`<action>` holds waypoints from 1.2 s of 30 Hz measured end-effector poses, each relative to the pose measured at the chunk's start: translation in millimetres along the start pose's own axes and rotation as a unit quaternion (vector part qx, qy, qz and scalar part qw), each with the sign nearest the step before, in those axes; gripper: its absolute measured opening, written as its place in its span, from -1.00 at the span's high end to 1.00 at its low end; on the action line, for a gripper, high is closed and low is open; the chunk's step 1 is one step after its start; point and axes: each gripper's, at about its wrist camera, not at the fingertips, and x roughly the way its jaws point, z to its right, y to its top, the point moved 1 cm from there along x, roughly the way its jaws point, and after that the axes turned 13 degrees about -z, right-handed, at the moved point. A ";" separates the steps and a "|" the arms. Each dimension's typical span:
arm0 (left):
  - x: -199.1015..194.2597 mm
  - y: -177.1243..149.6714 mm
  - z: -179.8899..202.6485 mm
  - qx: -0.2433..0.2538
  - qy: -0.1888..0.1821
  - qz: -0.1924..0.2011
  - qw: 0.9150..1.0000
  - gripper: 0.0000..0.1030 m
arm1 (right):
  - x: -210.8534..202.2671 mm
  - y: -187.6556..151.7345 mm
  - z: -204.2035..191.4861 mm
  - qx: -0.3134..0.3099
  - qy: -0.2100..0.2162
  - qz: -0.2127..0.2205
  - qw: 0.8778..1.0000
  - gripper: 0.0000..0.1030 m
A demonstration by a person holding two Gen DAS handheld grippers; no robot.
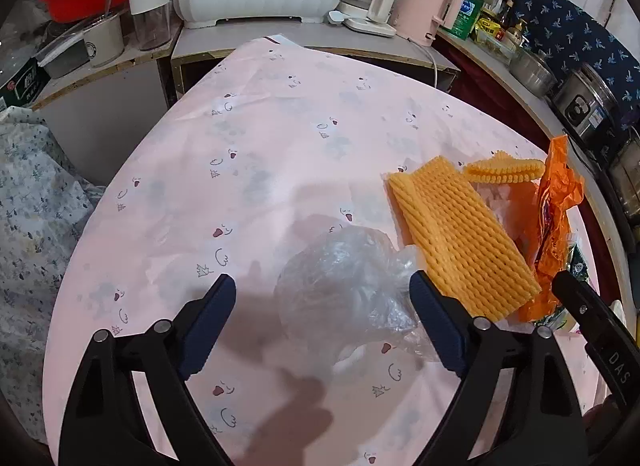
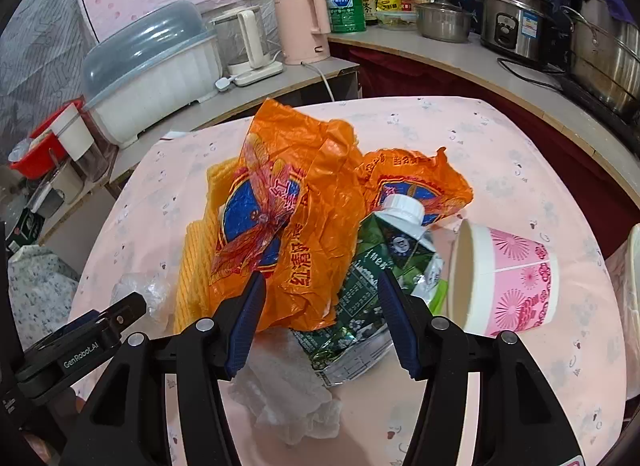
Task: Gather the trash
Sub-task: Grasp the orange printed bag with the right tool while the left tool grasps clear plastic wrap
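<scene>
On the pink tablecloth point(image 1: 280, 113), my left gripper point(image 1: 322, 298) stands with jaws apart around a crumpled clear plastic bag point(image 1: 340, 286), just left of the yellow foam net point(image 1: 460, 234). My right gripper point(image 2: 322, 298), jaws also spread and gripping nothing, faces the orange plastic bag point(image 2: 304, 201), which drapes over the net and hides much of the green carton point(image 2: 384, 262). A pink paper cup point(image 2: 508, 278) lies on its side right of the carton; white tissue point(image 2: 288, 394) sits partly hidden below my fingers.
</scene>
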 end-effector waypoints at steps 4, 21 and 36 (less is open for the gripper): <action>5.3 0.6 3.6 0.012 -0.014 -0.010 1.000 -0.15 | 7.4 -0.2 -4.3 -0.006 -0.003 -0.007 1.000 0.07; -31.5 -10.1 25.5 0.039 -0.026 0.026 0.999 0.74 | -28.6 -2.7 6.8 0.000 0.015 0.031 0.999 0.68; -96.5 -36.3 87.3 0.093 -0.049 0.080 0.991 0.75 | -105.6 -19.5 57.5 0.041 0.015 0.101 0.994 0.68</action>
